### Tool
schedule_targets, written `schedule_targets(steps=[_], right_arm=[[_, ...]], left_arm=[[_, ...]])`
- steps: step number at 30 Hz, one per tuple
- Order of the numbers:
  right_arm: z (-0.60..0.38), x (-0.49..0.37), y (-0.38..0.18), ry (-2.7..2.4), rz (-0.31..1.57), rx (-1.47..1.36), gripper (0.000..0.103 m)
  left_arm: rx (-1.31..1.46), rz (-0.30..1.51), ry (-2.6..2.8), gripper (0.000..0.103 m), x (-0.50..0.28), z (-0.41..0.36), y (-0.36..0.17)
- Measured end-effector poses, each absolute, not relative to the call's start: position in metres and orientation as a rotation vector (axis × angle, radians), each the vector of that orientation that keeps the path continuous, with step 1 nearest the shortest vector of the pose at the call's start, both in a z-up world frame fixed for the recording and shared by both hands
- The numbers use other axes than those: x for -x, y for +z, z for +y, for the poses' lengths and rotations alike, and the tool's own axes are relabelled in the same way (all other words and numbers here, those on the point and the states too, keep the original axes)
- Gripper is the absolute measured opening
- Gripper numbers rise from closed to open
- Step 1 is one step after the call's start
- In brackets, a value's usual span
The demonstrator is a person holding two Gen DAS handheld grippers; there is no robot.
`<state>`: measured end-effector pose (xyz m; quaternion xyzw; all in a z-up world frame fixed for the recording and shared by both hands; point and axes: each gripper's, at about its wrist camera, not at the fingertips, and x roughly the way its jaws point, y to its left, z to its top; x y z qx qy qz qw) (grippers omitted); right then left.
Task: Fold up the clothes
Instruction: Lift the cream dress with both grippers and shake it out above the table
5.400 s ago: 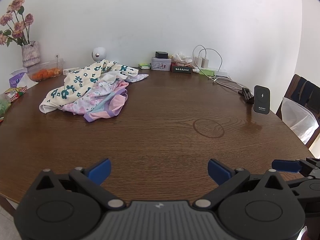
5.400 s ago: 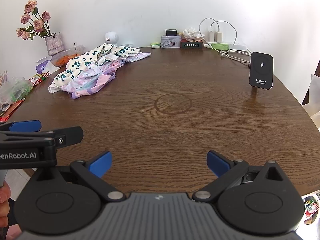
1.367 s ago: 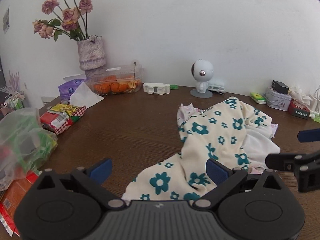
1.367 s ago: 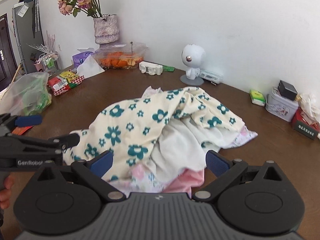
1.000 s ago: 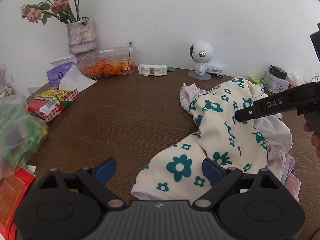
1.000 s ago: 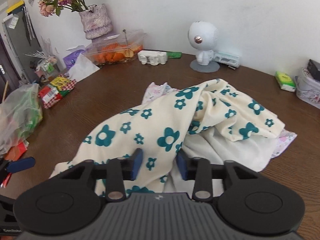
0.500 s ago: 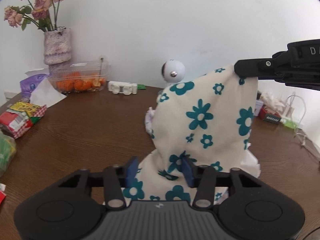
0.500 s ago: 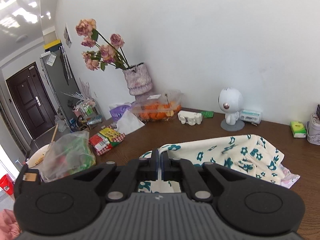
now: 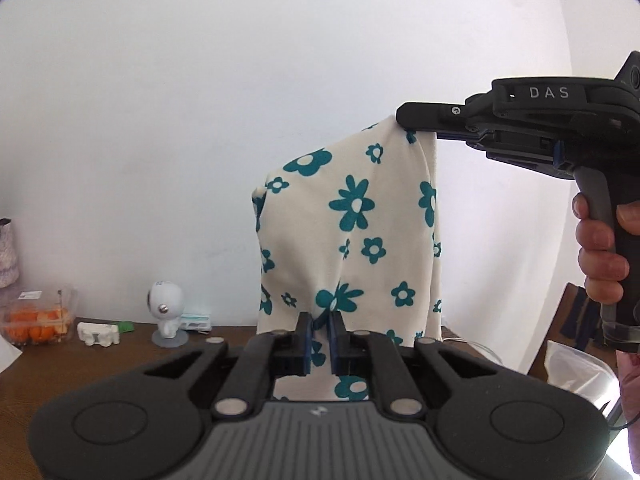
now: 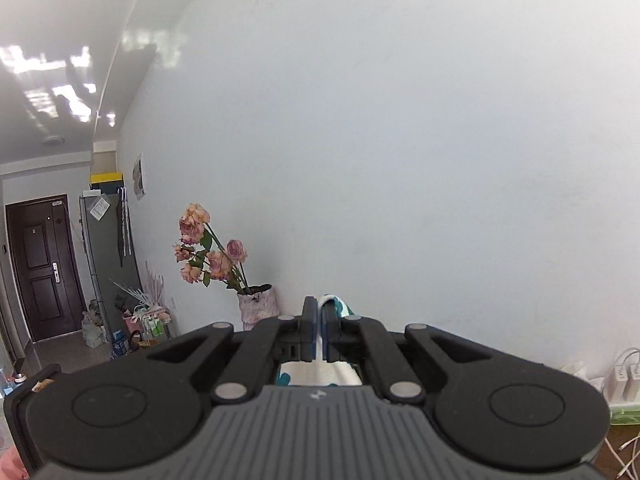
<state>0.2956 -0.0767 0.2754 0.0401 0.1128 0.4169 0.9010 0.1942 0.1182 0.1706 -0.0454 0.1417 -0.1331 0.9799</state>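
The floral garment (image 9: 352,236) hangs in the air above the table (image 9: 24,376). Your right gripper (image 9: 416,126), at 2 o'clock, pinches its top corner; your left gripper (image 9: 319,334) clamps its lower fold.

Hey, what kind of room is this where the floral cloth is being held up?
Likely a lived-in home, a dining area by the hallway: a wooden table with a fruit container, a flower vase and an entrance door.
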Motion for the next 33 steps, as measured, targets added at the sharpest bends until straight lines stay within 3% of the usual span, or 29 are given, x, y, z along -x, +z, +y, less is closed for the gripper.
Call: schedule_targets(steps=[3,9,12,13,14,16,18,23,25,28,30,33], right_arm=[[-0.116,-0.279,0.271,0.838,0.277,-0.054,0.002],[-0.163,-0.284,0.156,0.736,0.589,-0.002,0.002],[-0.188,-0.286,0.107,0.592,0.680,0.023,0.004],[-0.196,-0.287,0.091,0.544,0.709,0.031,0.012],[-0.204,-0.287,0.076,0.498,0.736,0.040,0.034],[-0.223,-0.278,0.059,0.449,0.770,0.065,0.061],[-0.233,-0.263,0.059,0.459,0.751,0.089,0.061],[-0.235,-0.229,0.076,0.520,0.680,0.114,0.062],[-0.225,-0.220,0.082,0.553,0.638,0.141,0.063],[-0.186,-0.223,0.084,0.592,0.574,0.274,0.079],[-0.152,-0.235,0.076,0.581,0.546,0.415,0.081],[-0.108,-0.263,0.058,0.563,0.620,0.559,0.080]], left_arm=[[0.088,0.363,-0.336,0.012,-0.182,0.086,0.150],[0.040,0.639,-0.342,0.012,-0.180,0.042,0.061],[0.008,0.749,-0.324,0.034,-0.184,0.036,0.028],[0.000,0.763,-0.328,0.046,-0.180,0.037,0.022],[-0.008,0.773,-0.332,0.054,-0.174,0.039,0.015],[-0.027,0.788,-0.341,0.072,-0.165,0.039,0.006],[-0.044,0.799,-0.352,0.074,-0.163,0.034,0.002],[-0.065,0.886,-0.372,0.069,-0.181,0.018,-0.015],[-0.047,0.914,-0.360,0.055,-0.188,0.015,-0.023],[0.002,0.921,-0.383,0.040,-0.190,0.016,-0.027],[0.020,0.909,-0.404,0.024,-0.188,0.017,-0.026],[0.028,0.893,-0.429,0.012,-0.185,0.018,-0.025]])
